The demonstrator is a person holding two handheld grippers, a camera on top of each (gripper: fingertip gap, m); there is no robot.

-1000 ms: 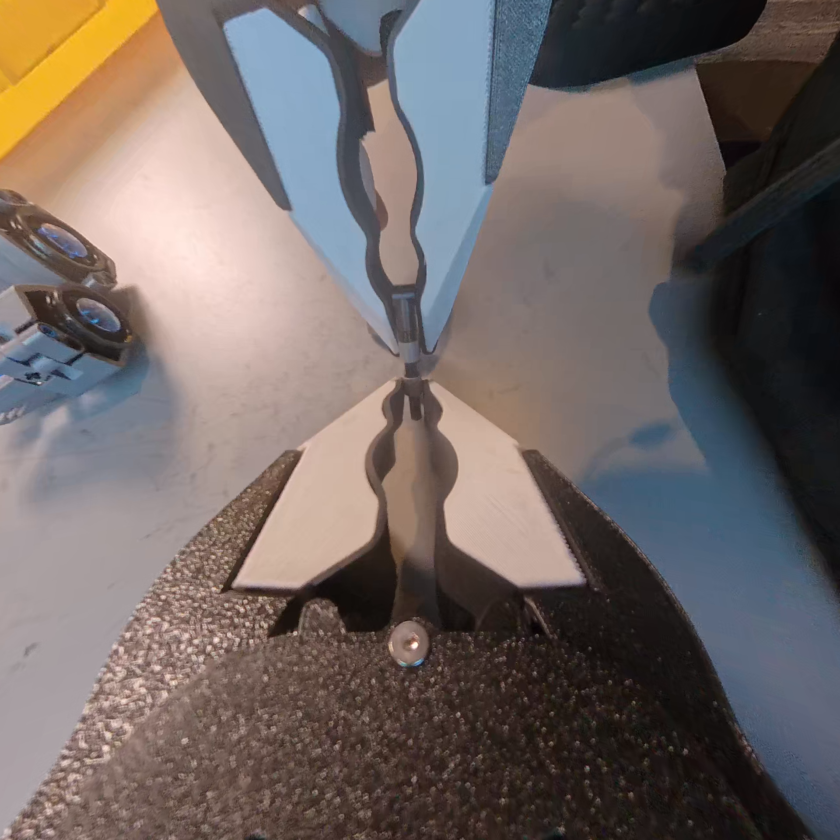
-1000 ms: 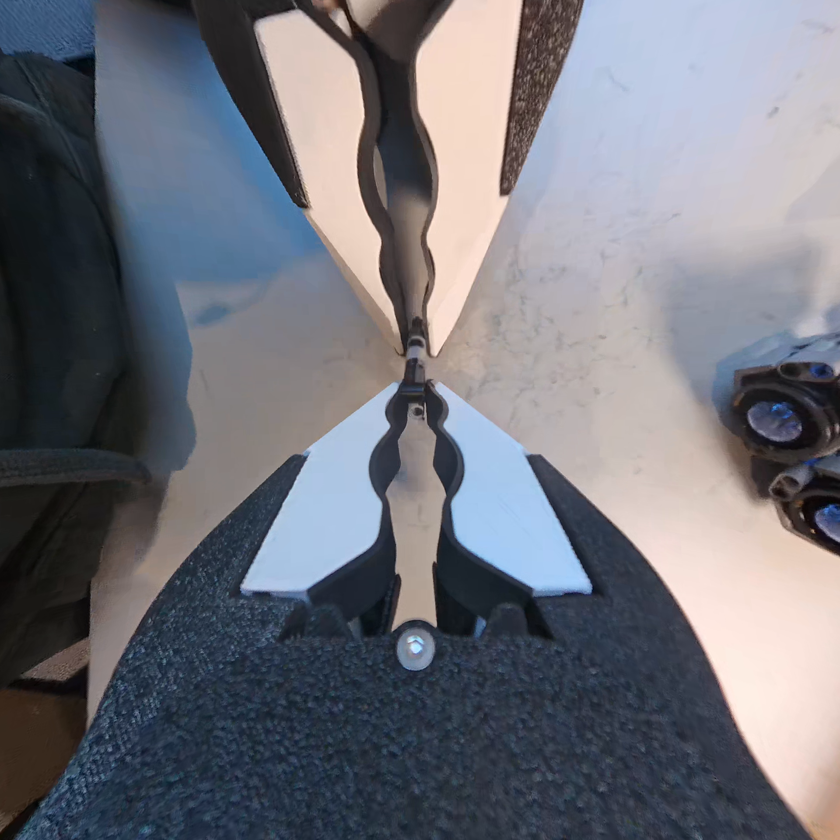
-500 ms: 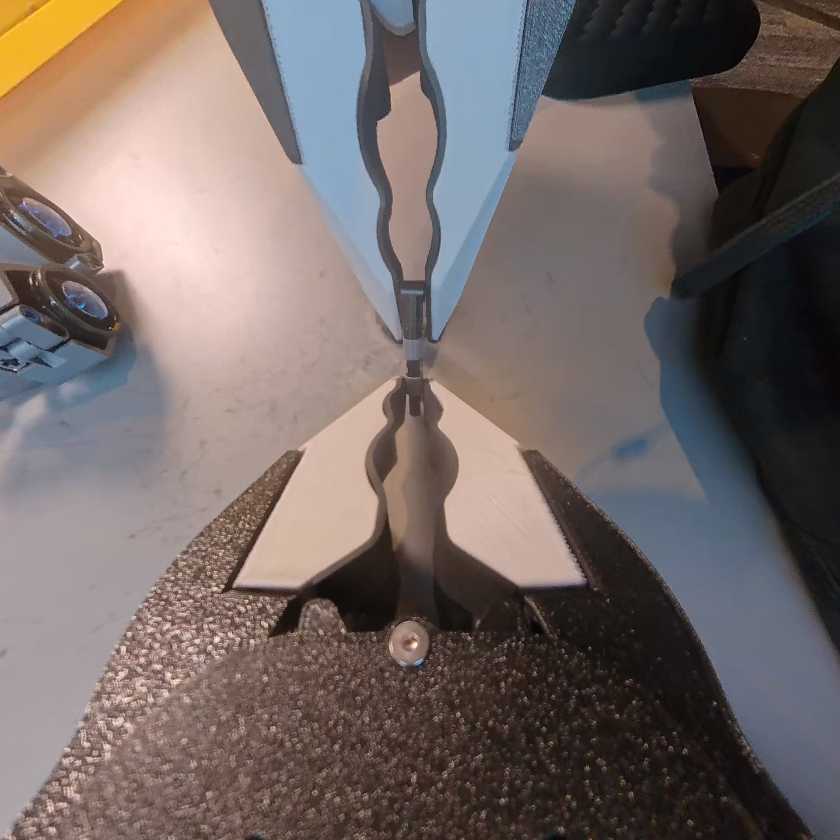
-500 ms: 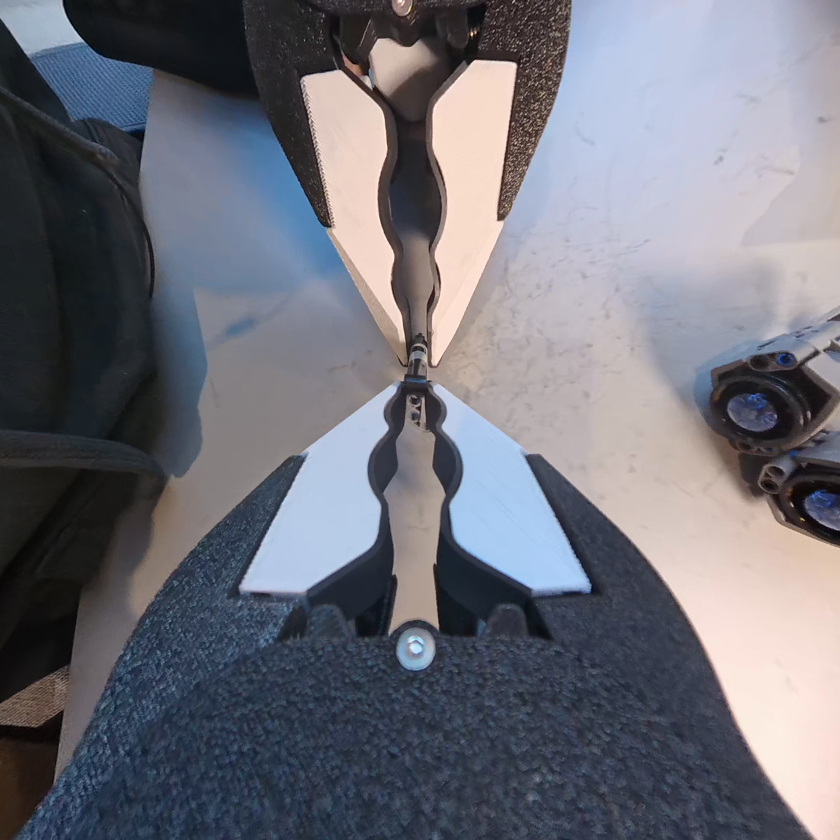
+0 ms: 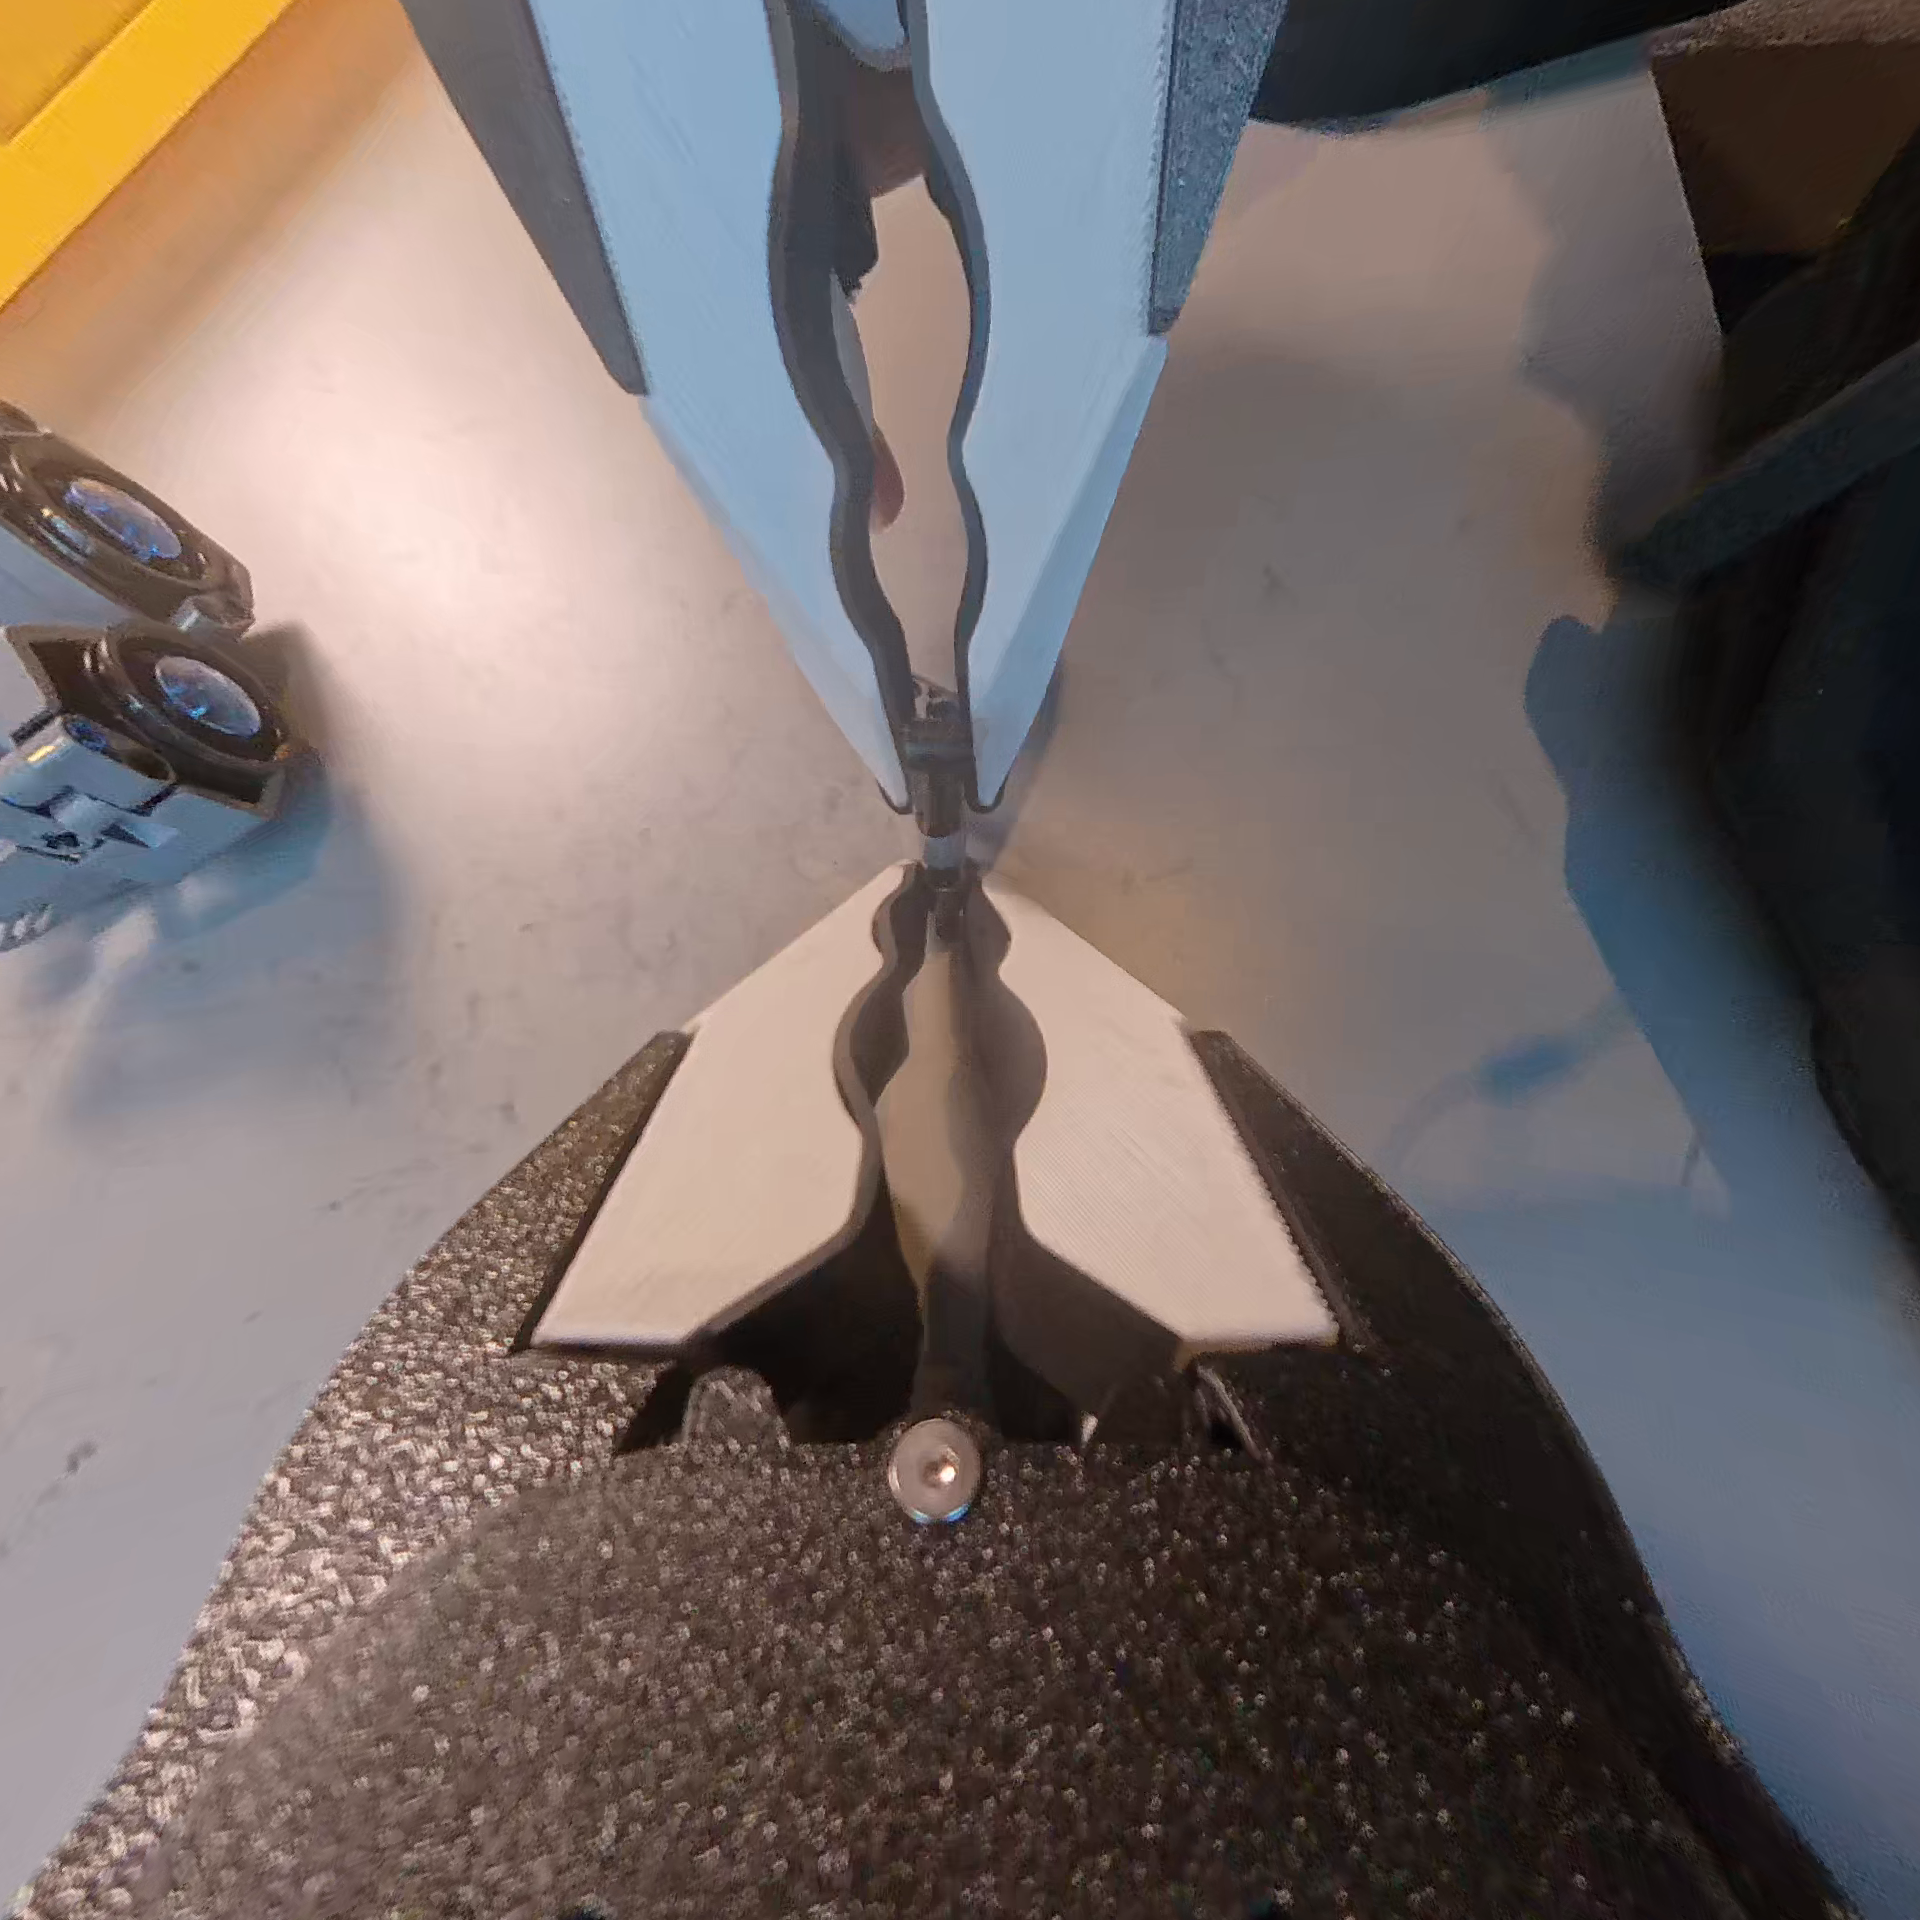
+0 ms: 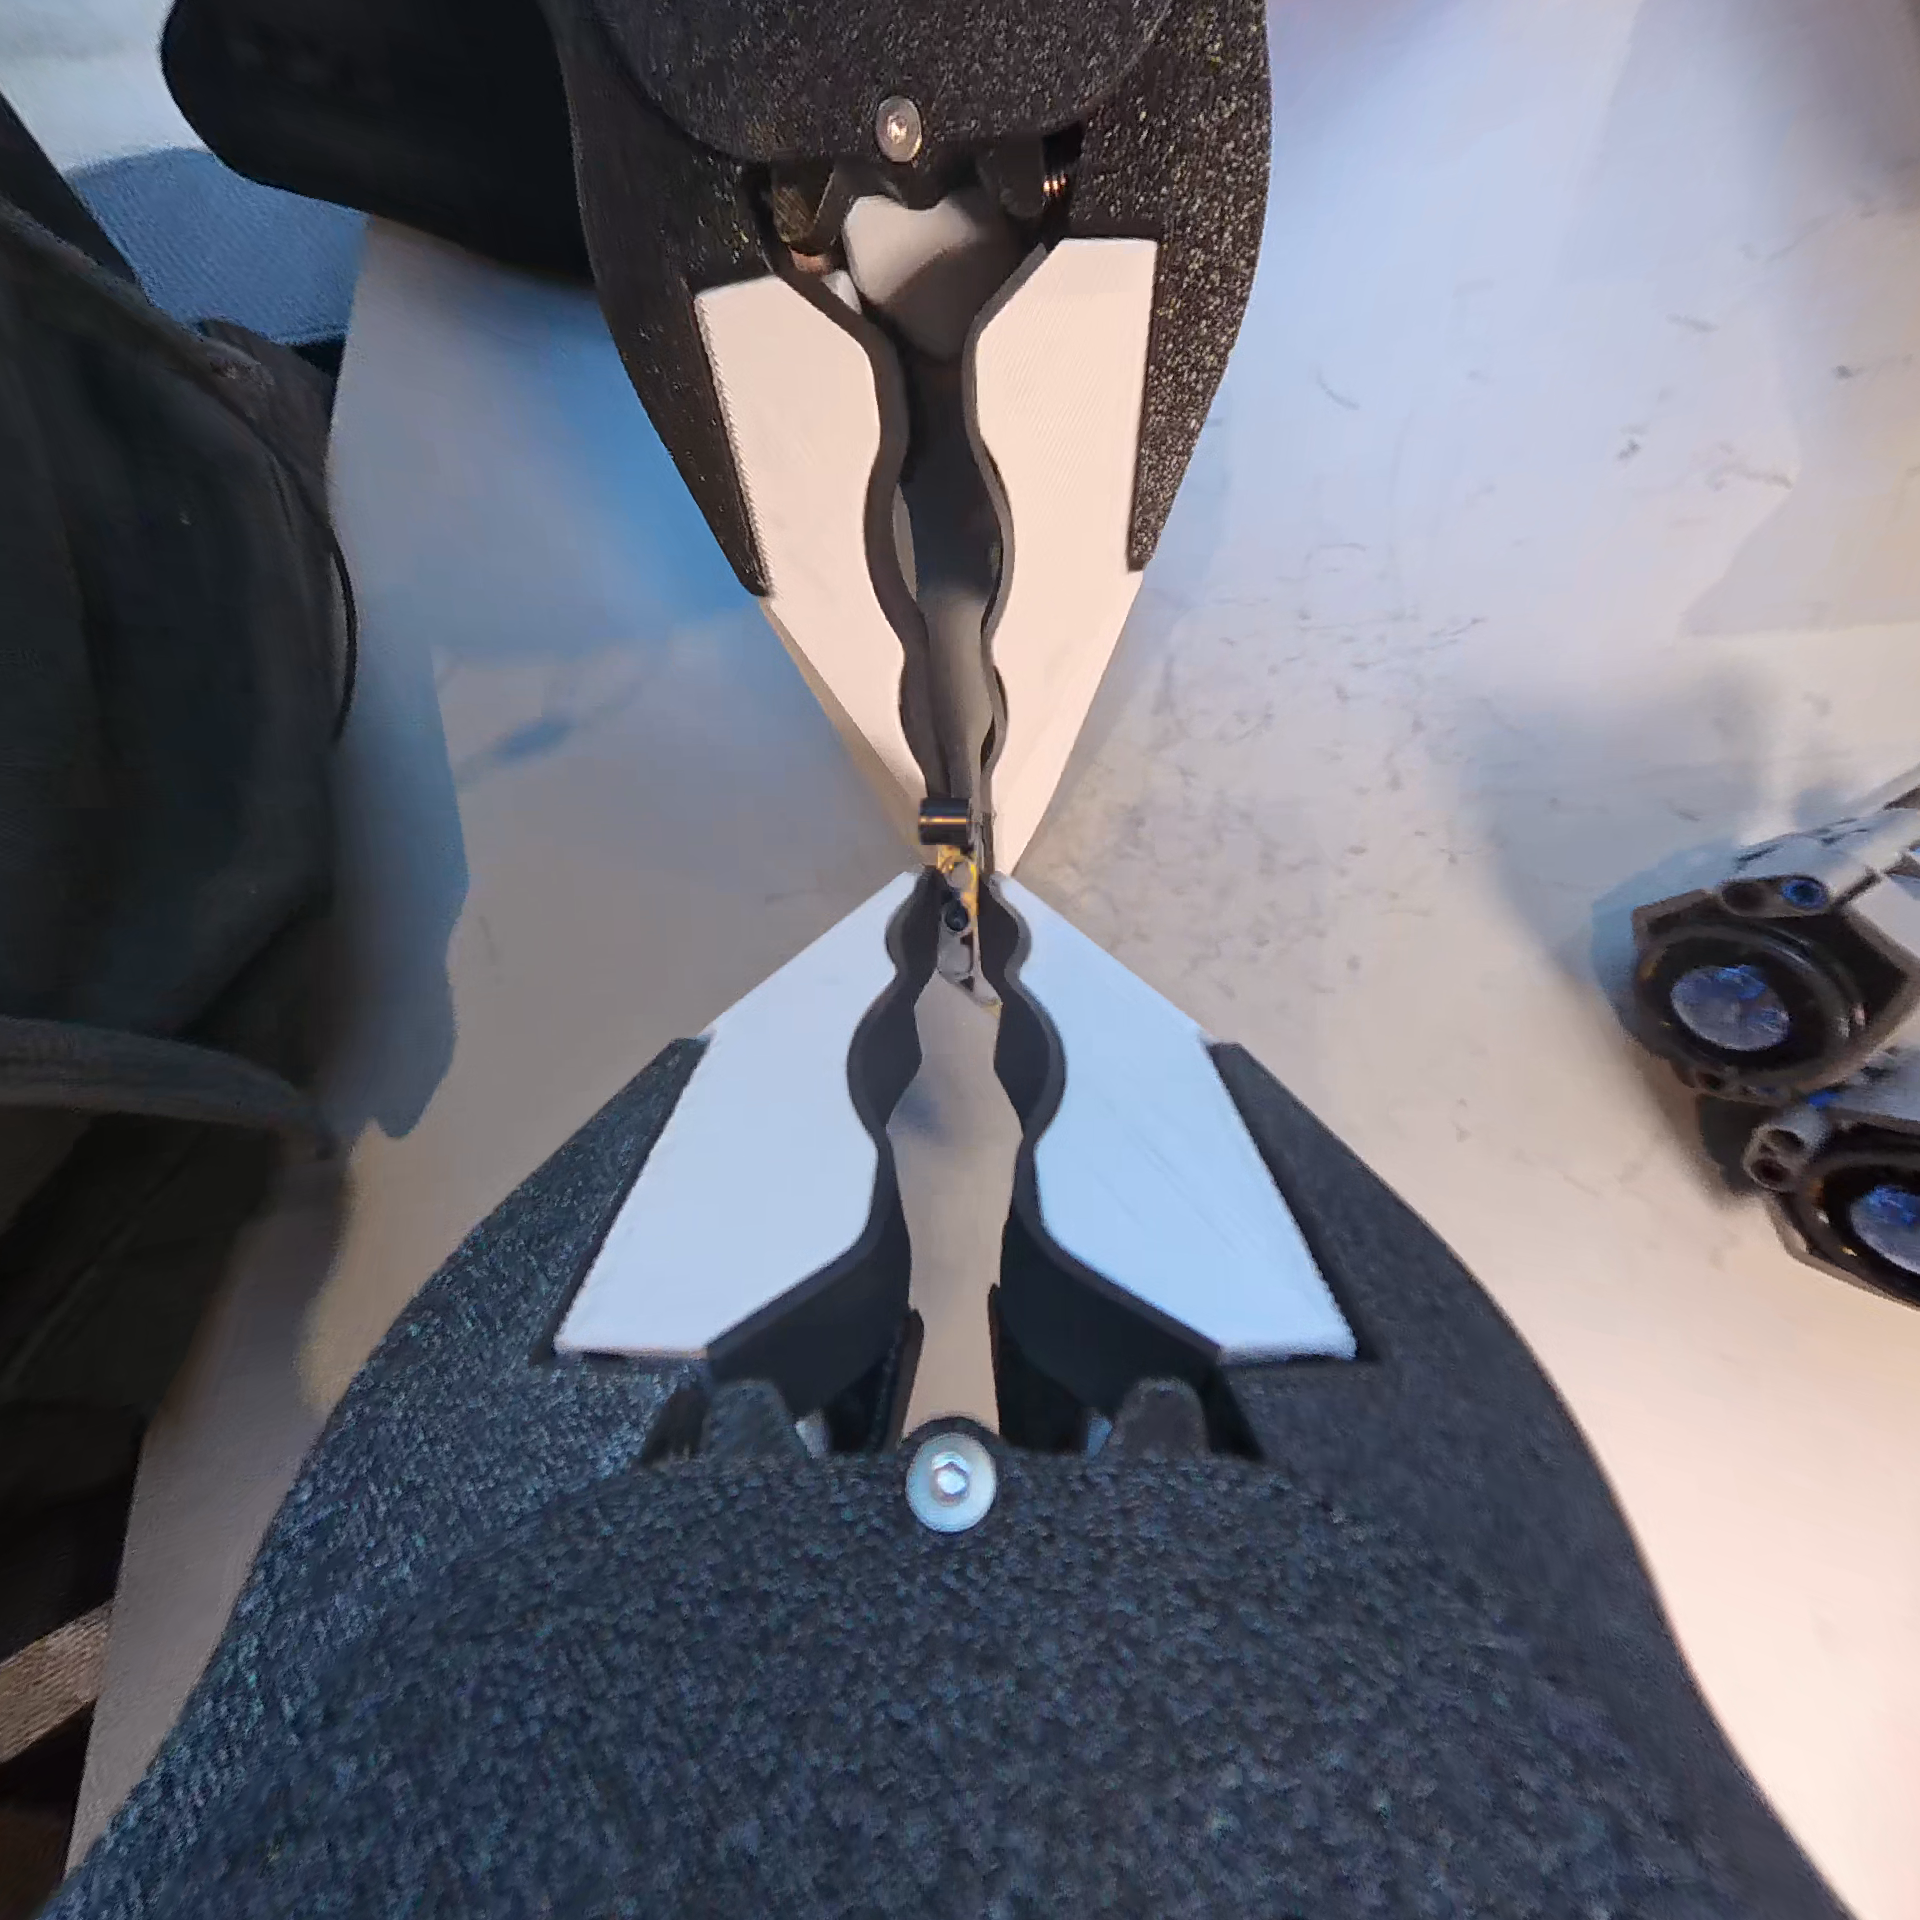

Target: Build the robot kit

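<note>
Above the pale tabletop (image 5: 520, 1039), left gripper (image 5: 943, 899) and right gripper (image 6: 956, 914) meet tip to tip, fingers clamped together on a small metal part (image 6: 958, 940); two lens units (image 6: 1766, 1008) lie beside them.

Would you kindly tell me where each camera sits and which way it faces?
Left wrist view: on the left gripper, looking along its fingers at the right gripper tip to tip over a pale table.
Right wrist view: on the right gripper, facing the left gripper.
Both share the small part pinched between the tips, and two grey lens units.
</note>
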